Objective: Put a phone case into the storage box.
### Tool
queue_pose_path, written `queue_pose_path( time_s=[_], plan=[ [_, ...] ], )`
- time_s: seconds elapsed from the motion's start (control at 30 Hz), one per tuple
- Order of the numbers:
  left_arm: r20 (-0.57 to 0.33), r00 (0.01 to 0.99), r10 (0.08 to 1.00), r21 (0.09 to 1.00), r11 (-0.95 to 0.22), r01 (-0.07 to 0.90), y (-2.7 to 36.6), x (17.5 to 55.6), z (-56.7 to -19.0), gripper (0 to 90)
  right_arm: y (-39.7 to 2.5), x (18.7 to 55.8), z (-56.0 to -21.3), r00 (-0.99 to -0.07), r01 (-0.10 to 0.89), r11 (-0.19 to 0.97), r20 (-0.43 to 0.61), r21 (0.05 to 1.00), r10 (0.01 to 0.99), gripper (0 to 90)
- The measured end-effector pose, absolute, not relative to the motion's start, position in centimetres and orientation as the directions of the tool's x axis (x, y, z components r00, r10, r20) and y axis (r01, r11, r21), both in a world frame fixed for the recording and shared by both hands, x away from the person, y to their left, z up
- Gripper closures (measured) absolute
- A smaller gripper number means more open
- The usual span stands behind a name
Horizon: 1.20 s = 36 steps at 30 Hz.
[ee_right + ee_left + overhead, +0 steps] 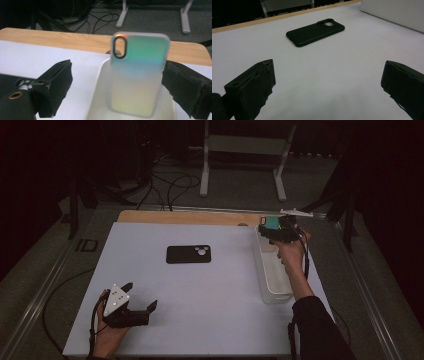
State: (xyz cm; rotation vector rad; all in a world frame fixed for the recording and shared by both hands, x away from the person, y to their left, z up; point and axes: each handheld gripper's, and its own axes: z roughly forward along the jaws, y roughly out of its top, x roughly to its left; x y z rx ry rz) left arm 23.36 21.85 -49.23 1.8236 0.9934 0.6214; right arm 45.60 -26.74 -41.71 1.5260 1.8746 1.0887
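Already we have an iridescent phone case [138, 75] standing inside the bin [263, 270], right fingers [53, 85] spread apart around it; left fingers [253, 86] wide, empty; black case [188, 254] left of the bin remains.

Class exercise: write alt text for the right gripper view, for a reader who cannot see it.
An iridescent phone case stands upright in a white bin, between the right gripper's two open black jaws; the right jaw is at its edge, the left stands apart. Behind lie the white table sheet, a wooden table edge and floor cables.

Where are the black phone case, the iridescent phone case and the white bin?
black phone case [188, 254], high view, middle of its back
iridescent phone case [138, 75], right gripper view, middle of its back
white bin [270, 281], high view, left wall
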Motion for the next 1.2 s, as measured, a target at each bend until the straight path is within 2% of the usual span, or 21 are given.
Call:
queue_pose_path(
  time_s=[0.4, 0.63, 0.93, 1.2],
  plan=[
    [-0.004, 0.542, 0.840, 0.900, -0.233, 0.368, 21.9, 23.4, -49.3, 0.1, -26.1, 42.0, -40.9, -0.372, 0.520, 0.089, 0.132, 0.849, 0.919, 9.4],
    [-0.009, 0.545, 0.838, 0.900, -0.231, 0.371, 21.8, 23.5, -49.2, 0.1, -25.2, 39.9, -41.0, -0.429, 0.497, 0.132, 0.110, 0.858, 0.897, 9.4],
    [-0.014, 0.547, 0.837, 0.898, -0.230, 0.376, 21.7, 23.5, -49.3, 0.1, -24.9, 36.6, -41.4, -0.480, 0.461, 0.126, 0.127, 0.879, 0.868, 9.4],
    [-0.017, 0.549, 0.836, 0.897, -0.230, 0.378, 21.5, 23.6, -49.3, 0.1, -24.8, 33.3, -42.4, -0.522, 0.396, 0.166, 0.072, 0.903, 0.850, 9.4]
  ],
)
